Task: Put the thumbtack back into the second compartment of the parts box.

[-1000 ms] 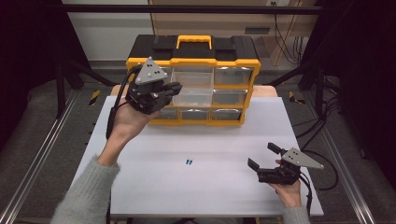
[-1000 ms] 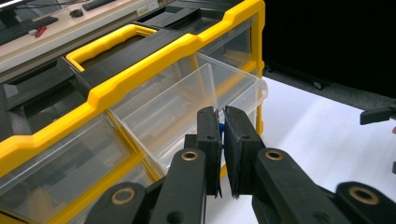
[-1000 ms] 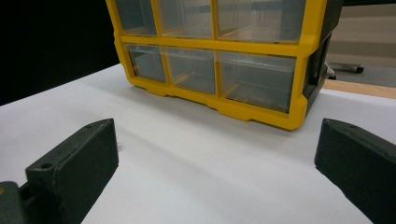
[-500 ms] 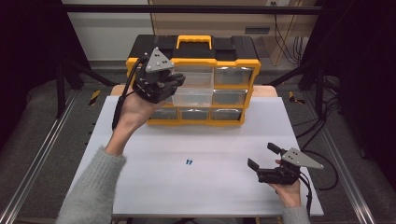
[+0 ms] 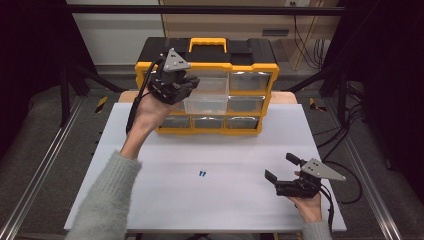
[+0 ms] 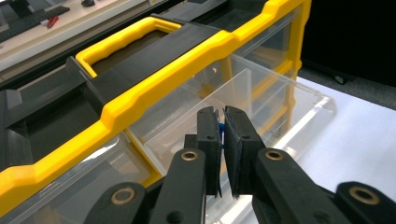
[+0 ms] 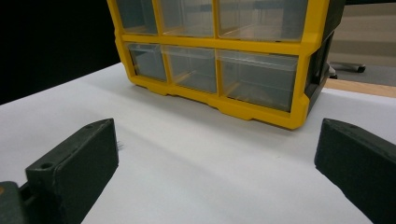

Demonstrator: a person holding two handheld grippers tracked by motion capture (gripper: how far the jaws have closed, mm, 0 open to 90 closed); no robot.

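In the high view my left gripper (image 5: 186,83) sits in the upper middle of the frame, raised over the yellow-and-black organizer (image 5: 250,66); its jaws hang above the pulled-out clear drawer (image 5: 207,104) in the cabinet's middle column. Through the left gripper view I see the jaws nearly pressed together on a small blue piece (image 6: 222,129) pinched between the pads, just above that clear drawer; the organizer's yellow handle (image 6: 122,36) lies at the upper left of that frame. Two more small blue pieces (image 5: 202,174) lie on the white table (image 5: 150,200) near the centre of the high view, well apart from the organizer. My right gripper (image 5: 283,171) rests low at the lower right, jaws spread wide and holding nothing; in the right gripper view they frame bare table with the organizer's lower drawers at the top.
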